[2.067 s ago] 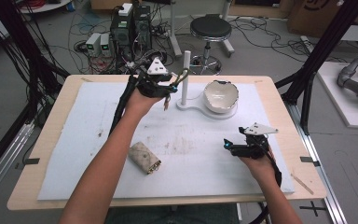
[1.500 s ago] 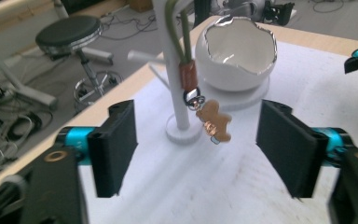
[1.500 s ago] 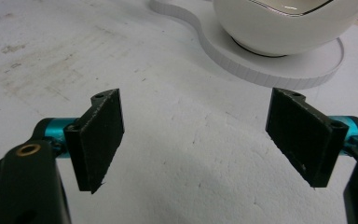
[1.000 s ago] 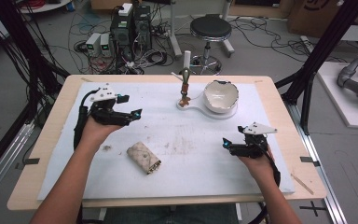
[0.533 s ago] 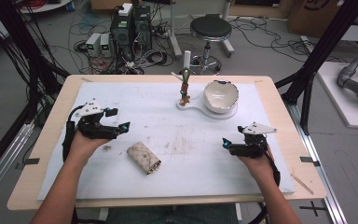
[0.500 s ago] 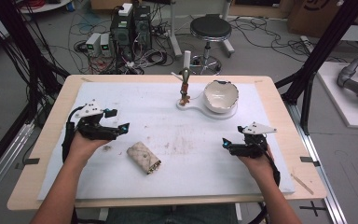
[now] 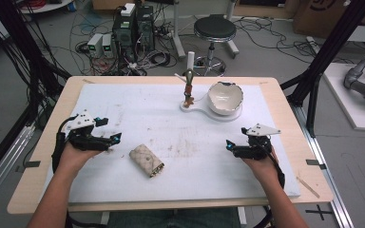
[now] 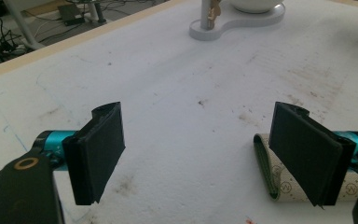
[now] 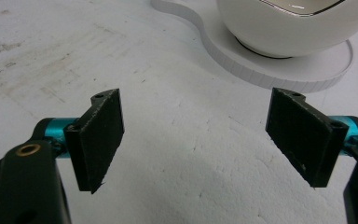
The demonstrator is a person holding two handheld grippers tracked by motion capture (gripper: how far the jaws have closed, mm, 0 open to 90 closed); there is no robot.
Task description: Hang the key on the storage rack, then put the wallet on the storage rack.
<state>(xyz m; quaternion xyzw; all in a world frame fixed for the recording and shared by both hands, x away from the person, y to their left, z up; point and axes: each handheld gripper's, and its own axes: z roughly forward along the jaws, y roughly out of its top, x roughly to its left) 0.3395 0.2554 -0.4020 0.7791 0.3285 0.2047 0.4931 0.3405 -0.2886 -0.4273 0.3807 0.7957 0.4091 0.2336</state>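
High view, two grippers, left gripper (image 7: 115, 138) and right gripper (image 7: 228, 144) jaws spread empty, one roll (image 7: 146, 160), one bowl (image 7: 225, 97)

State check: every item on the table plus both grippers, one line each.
left gripper: open, jaws just opened wider, nothing between them.
right gripper: open, empty.
patterned roll: lying on its side on the mat, apart from both grippers.
bowl: upright on the white stand.
white stand: flat on the mat, small brown piece hanging over it.

bright even light, soft shadows, slightly grainy.
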